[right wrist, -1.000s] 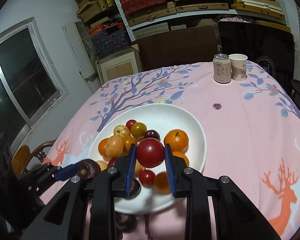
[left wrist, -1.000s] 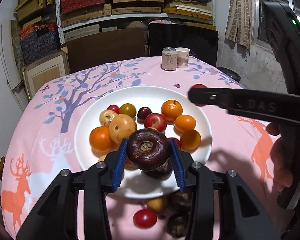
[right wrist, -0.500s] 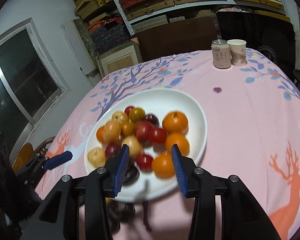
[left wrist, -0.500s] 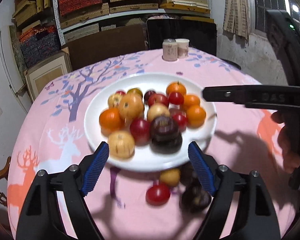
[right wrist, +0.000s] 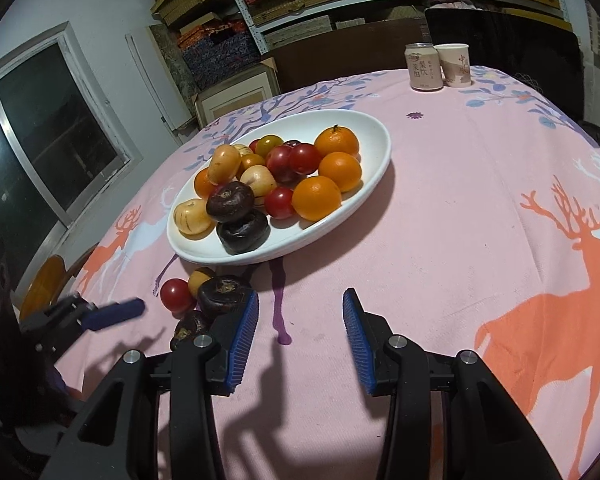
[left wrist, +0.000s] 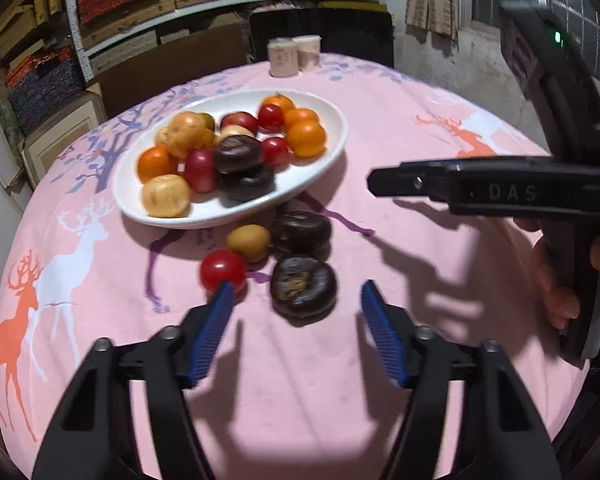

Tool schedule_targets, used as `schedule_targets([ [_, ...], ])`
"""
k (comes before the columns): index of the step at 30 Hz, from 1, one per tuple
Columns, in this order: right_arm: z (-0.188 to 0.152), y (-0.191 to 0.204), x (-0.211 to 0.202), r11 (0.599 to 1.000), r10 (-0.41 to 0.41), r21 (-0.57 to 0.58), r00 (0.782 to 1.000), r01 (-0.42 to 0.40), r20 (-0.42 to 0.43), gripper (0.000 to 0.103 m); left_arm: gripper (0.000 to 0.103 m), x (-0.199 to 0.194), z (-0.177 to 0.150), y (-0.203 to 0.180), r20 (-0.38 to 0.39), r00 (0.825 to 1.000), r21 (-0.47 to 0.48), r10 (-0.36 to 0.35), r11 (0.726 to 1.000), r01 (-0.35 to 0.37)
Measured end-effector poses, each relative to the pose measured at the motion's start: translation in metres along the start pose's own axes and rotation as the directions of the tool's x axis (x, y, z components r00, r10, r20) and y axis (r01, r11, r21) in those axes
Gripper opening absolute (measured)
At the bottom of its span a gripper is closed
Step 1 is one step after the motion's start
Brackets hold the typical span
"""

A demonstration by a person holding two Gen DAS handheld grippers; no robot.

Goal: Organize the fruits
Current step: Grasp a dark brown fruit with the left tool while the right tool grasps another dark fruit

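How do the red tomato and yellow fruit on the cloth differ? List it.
Colour: the tomato is glossy red, the yellow fruit dull tan-yellow. Place: the tomato lies nearer the left gripper, the yellow fruit nearer the plate. Both are small, round, and off the plate.

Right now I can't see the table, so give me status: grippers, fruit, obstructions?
Left gripper open, empty. Right gripper open, empty. Four fruits off the plate, nearest dark fruit ahead of left jaws. Nothing blocking.

Glossy white ceramic-looking plate (right wrist: pixel 374 132) on matt pink woven tablecloth (right wrist: pixel 460 216); ribbed blue pads (right wrist: pixel 242 338) on black plastic tongs.
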State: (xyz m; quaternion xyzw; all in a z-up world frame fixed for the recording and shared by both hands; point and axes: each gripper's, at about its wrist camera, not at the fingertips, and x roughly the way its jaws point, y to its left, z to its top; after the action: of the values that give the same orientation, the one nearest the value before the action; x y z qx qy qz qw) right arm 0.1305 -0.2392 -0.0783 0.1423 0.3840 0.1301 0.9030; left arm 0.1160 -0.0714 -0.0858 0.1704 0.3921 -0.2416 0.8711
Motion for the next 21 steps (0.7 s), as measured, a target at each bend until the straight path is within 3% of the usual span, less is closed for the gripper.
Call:
schedule_targets([
  [3,0.001,-0.007,0.001,0.999,0.011,0.031,1.0,-0.011,-0.003,0.044,0.043,0.012,0.008,-0.006,-0.031,0.999,0.001,0.019,1.0,-0.019],
  [6,0.001,-0.01,0.003,0.999,0.02,0.043,1.0,-0.019,-0.012,0.044,0.042,0.025,0.011,0.002,-0.072,0.997,-0.043,-0.014,0.999,0.011],
  [14,0.0,-0.004,0.004,0.999,0.032,0.014,0.999,-0.032,-0.026,0.044,0.04,0.007,0.005,0.018,-0.025,0.998,-0.112,-0.055,0.992,0.051],
  [21,-0.002,0.038,0.014,0.985,0.007,-0.169,0.997,-0.02,-0.075,0.044,0.04,-0.023,-0.023,0.028,-0.019,0.998,-0.122,-0.056,0.991,0.053],
])
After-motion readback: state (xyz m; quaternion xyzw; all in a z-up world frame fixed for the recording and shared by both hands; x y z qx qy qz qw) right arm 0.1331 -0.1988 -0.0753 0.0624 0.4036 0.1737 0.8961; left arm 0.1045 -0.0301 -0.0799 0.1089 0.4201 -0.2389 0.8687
